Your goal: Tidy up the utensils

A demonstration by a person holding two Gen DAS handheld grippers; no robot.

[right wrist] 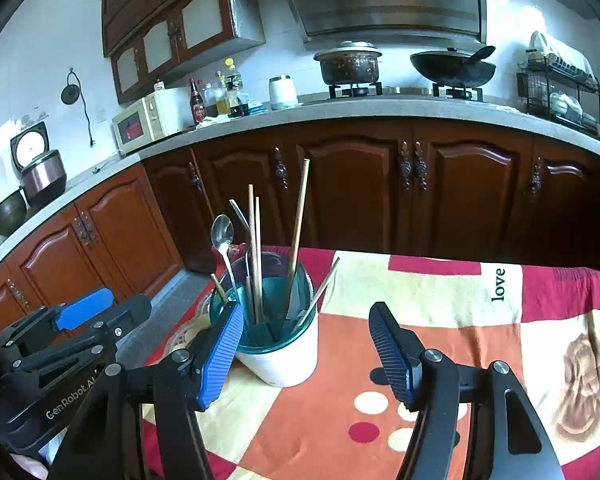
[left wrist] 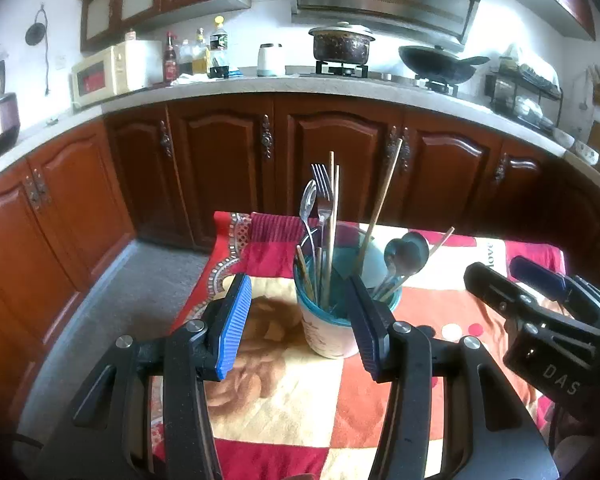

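A white utensil holder (left wrist: pixel 328 332) with a teal insert stands on the cloth-covered table (left wrist: pixel 284 400). Out of it stick a metal fork (left wrist: pixel 322 184), a metal spoon (left wrist: pixel 309 196), wooden chopsticks (left wrist: pixel 384 200) and dark spoons (left wrist: pixel 408 252). My left gripper (left wrist: pixel 296 280) is open just in front of the holder, and its right finger hides part of the rim. My right gripper (right wrist: pixel 305 308) is also open, with nothing between its pads. The holder (right wrist: pixel 284 360) stands close behind its left finger. Each gripper shows in the other's view: the right gripper (left wrist: pixel 496 268), and the left gripper (right wrist: pixel 112 304).
The table's red, orange and cream cloth (right wrist: pixel 440 320) stretches bare to the right of the holder. Its left edge drops to a grey floor (left wrist: pixel 140 300). Behind stand wooden cabinets (right wrist: pixel 360 184) under a counter with a pot (right wrist: pixel 350 64), wok (right wrist: pixel 452 66) and microwave (right wrist: pixel 148 122).
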